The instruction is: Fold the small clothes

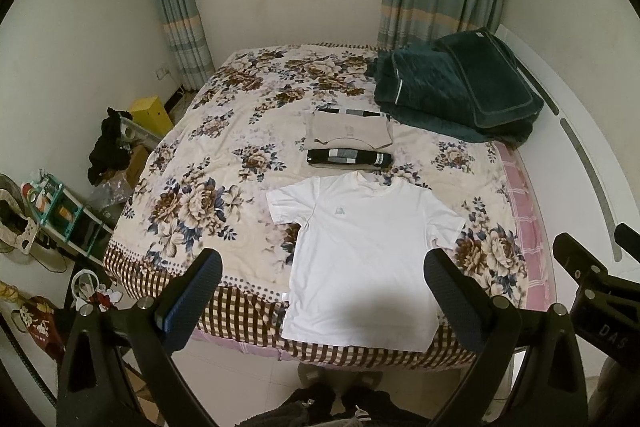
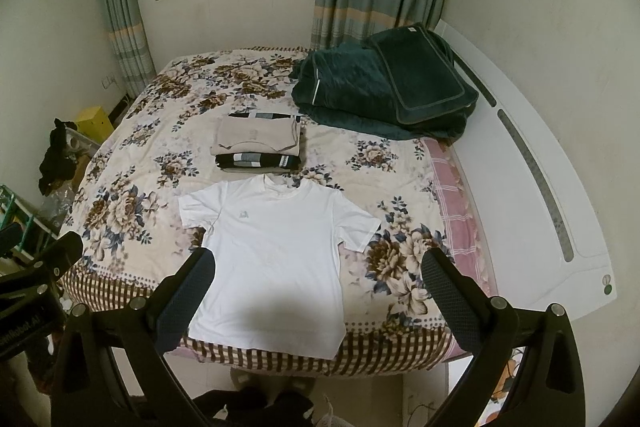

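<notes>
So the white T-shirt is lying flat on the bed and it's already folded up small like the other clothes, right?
Not quite. The white T-shirt does lie flat on the bed, but it is spread out with both sleeves open, not yet folded. Only the stack of clothes behind it is folded. The right wrist view shows this clearly.

Bare floral bedspread (image 2: 132, 195) flanks the white T-shirt (image 2: 272, 251) (folded stack (image 2: 258, 145) just beyond its collar).
</notes>
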`<state>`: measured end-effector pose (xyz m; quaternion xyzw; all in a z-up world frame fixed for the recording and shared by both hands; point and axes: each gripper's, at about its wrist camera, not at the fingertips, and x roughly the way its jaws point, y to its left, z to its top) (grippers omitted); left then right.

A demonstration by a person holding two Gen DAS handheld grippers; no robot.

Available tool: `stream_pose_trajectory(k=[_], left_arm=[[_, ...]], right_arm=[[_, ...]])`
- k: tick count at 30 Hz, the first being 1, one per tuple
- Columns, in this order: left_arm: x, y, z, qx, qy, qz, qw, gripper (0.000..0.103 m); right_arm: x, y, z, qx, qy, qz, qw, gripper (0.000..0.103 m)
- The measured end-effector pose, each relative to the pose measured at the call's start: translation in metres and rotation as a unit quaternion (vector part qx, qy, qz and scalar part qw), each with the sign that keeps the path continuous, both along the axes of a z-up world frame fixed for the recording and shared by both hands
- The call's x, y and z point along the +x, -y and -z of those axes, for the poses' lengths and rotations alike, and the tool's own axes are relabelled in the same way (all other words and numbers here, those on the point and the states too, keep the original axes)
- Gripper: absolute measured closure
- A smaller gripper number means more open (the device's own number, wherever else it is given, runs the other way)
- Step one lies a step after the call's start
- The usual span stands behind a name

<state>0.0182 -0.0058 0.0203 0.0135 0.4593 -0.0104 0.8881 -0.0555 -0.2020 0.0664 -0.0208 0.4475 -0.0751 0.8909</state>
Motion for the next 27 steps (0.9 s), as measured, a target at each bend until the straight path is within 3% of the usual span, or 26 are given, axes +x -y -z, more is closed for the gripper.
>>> stream_pose_trajectory(k=[21, 27], left_arm=[[-0.006, -0.006, 0.000, -0.012, 0.003, -0.012, 0.9999, 0.000], [0.008, -0.015, 0.019, 0.010, 0.030, -0.038, 0.9988, 0.000]], right_arm=[[-0.005, 0.001, -0.003, 0.000, -0.001, -0.006, 1.000, 0.000], [0.006, 0.011, 0.015, 0.024, -0.018, 0.013, 0.999, 0.000]])
